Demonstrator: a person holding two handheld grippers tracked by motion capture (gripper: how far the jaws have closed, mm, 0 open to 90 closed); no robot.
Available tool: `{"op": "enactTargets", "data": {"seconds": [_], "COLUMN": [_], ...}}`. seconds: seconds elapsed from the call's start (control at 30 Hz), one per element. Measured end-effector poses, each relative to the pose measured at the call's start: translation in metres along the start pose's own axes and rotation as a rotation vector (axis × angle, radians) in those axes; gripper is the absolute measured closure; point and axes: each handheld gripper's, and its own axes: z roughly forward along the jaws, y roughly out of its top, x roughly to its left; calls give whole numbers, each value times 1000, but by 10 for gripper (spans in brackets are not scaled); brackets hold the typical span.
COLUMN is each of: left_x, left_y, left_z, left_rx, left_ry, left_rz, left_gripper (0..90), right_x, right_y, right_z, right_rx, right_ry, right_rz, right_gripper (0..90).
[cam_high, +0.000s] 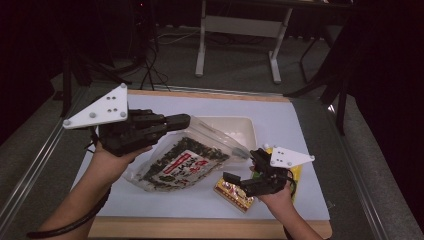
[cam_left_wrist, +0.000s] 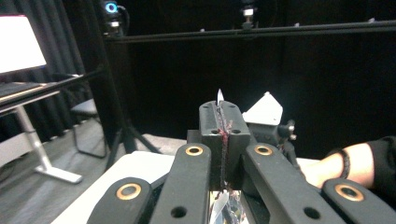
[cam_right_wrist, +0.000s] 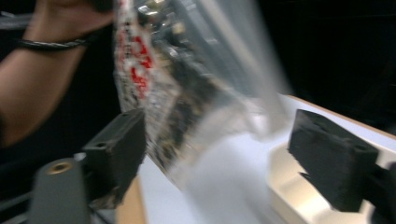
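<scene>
The left gripper (cam_high: 182, 121) was clamped on the lifted bag (cam_high: 182, 161); the right gripper (cam_right_wrist: 215, 154) stood open around its corner. Emptying into the tray (cam_high: 240, 127) remained.

A dim recording lab: black curtains (cam_left_wrist: 177, 79) all round, cameras on an overhead black rail (cam_left_wrist: 252, 31), a white-legged desk (cam_high: 240, 25) behind.

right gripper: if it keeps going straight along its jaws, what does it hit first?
Most likely the clear snack bag hanging between the open jaws of the right gripper. Behind it sits the white tray. Depth is blurred, so hedged.
</scene>
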Motion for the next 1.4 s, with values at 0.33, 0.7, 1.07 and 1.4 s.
{"op": "enactTargets", "data": {"seconds": [0.33,0.7,1.07,1.4], "left_x": [10,39,45,53], "left_y": [-16,-38,-50,-80], "left_z": [20,9,-4,-26], "left_rx": [22,87,58,55], "left_ry": [-55,-103,-22,185], "left_rz": [-66,-105,-83,-222], "left_gripper": [900,898,567,120], "right_x": [4,14,6,-9], "right_y": [2,13,26,66], "right_z": [-4,-2,-8,-44], "right_rx": [21,166,181,114], "right_ry": [76,150,115,-32], "right_rz": [-31,-81,-51,-64], "right_gripper": [661,771,772,772]}}
